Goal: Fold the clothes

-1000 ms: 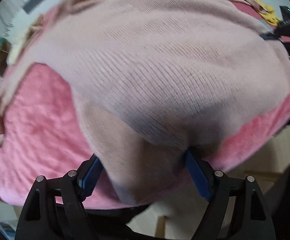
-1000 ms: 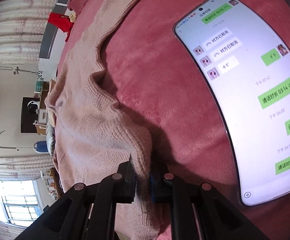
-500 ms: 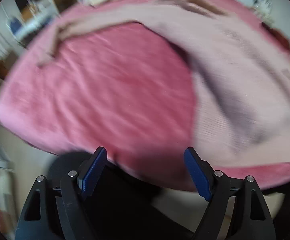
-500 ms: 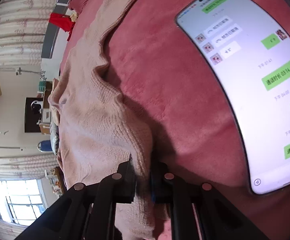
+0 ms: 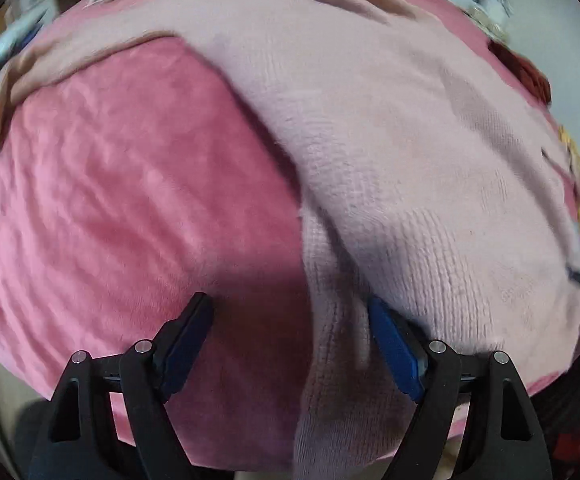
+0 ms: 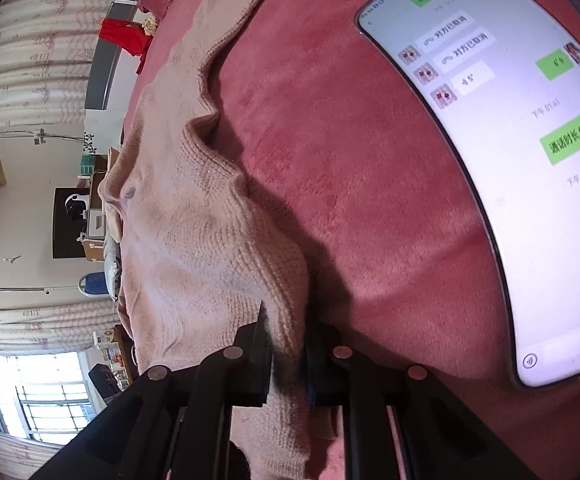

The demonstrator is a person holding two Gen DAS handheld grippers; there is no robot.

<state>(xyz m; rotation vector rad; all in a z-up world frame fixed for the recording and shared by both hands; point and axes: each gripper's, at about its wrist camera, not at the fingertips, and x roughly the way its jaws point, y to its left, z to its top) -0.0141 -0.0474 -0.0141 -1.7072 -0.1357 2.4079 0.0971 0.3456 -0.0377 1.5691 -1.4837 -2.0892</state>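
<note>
Since the sweater [image 5: 389, 152] is a loose pale-pink knit, I judge it light, soft and floppy, likely to stretch and sag wherever it hangs free, not slippery on the plush pink blanket [image 5: 122, 184] under it. It lies spread over the bed, hem end at the near edge and partly drooping over it. My right gripper [image 6: 288, 352] is clenched on a bunched fold of the sweater's edge, knit pinched between both fingers, just beside the phone [image 6: 529, 168] lying screen-up on the blanket. My left gripper [image 5: 290, 344] is spread wide, nothing pinched; its right finger [image 5: 393, 348] touches or sits just under the knit near the hem, its left finger over bare blanket. Best hold, as I judge: pinch through a hem corner or side seam, both layers, not the mid-panel. Long axis runs from the near bed edge away toward the far edge, where the top end and a sleeve [image 5: 70, 60] trail off to the left. Left view is blurred, so exact contact unclear.
</note>
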